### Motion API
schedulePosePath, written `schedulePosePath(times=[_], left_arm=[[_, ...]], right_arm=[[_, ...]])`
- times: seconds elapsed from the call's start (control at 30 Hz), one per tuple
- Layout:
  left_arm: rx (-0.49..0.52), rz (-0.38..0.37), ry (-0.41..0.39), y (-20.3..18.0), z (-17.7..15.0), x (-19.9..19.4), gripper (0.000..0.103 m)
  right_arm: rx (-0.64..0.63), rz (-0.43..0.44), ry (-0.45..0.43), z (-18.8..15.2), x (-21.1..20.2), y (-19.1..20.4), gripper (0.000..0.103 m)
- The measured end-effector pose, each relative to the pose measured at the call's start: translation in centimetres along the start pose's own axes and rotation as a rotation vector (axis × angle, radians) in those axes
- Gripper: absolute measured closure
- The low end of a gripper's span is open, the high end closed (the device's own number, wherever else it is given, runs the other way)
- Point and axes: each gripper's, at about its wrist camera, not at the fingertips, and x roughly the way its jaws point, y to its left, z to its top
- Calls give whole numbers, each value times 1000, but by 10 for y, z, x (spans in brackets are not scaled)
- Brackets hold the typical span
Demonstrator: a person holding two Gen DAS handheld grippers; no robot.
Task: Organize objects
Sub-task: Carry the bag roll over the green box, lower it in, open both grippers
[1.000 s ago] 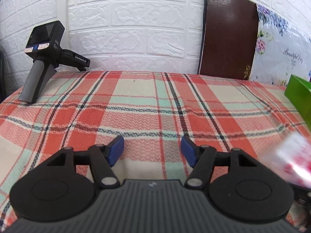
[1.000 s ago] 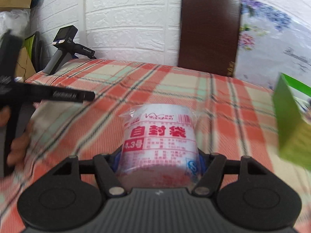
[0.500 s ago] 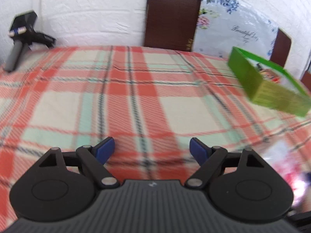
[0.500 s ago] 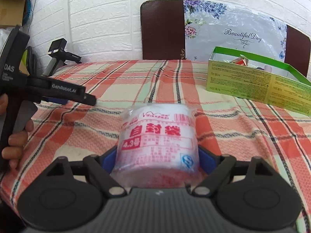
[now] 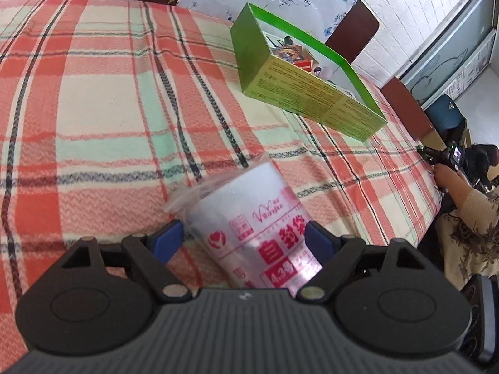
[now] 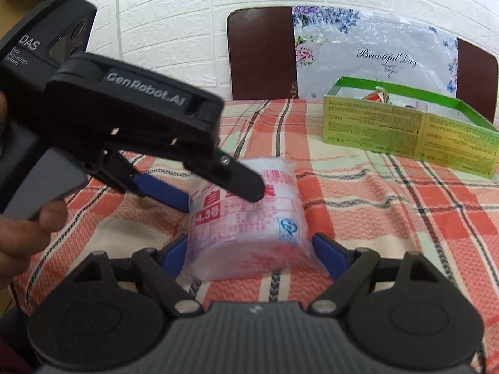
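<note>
A roll of zip bags in clear plastic with red print [image 6: 249, 218] sits between the blue pads of my right gripper [image 6: 251, 249], which is shut on it just above the plaid tablecloth. My left gripper [image 5: 240, 240] is open, its jaws on either side of the same roll [image 5: 259, 227]; in the right wrist view its body [image 6: 124, 118] comes in from the left and one finger lies over the roll. An open green box [image 5: 312, 93] holding small items stands farther back; it also shows in the right wrist view [image 6: 405, 134].
The plaid tablecloth [image 5: 93, 109] covers the table. Brown chair backs [image 6: 262, 53] and a floral plastic sheet [image 6: 374, 53] stand against the white brick wall. Another person with a device [image 5: 455, 168] sits at the table's right edge.
My left gripper has swung right and come in around the roll that the right gripper holds. The right gripper has stayed shut on the roll and turned toward the green box.
</note>
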Motion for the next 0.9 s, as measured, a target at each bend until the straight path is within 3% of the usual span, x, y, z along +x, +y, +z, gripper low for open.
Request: schedulePosePath(times=[0.07, 0.23, 0.6, 0.9], left_arm=[[8, 2, -6, -3, 2, 4, 25], [17, -27, -1, -15, 18, 18, 29], [130, -106, 52, -83, 39, 80, 30], [184, -78, 48, -108, 60, 111, 28]], right_arm=[[-12, -1, -4, 0, 1, 1, 31], [43, -37, -18, 4, 1, -12, 43], [167, -201, -37, 8, -6, -73, 45], [217, -219, -47, 14, 2, -110, 45]])
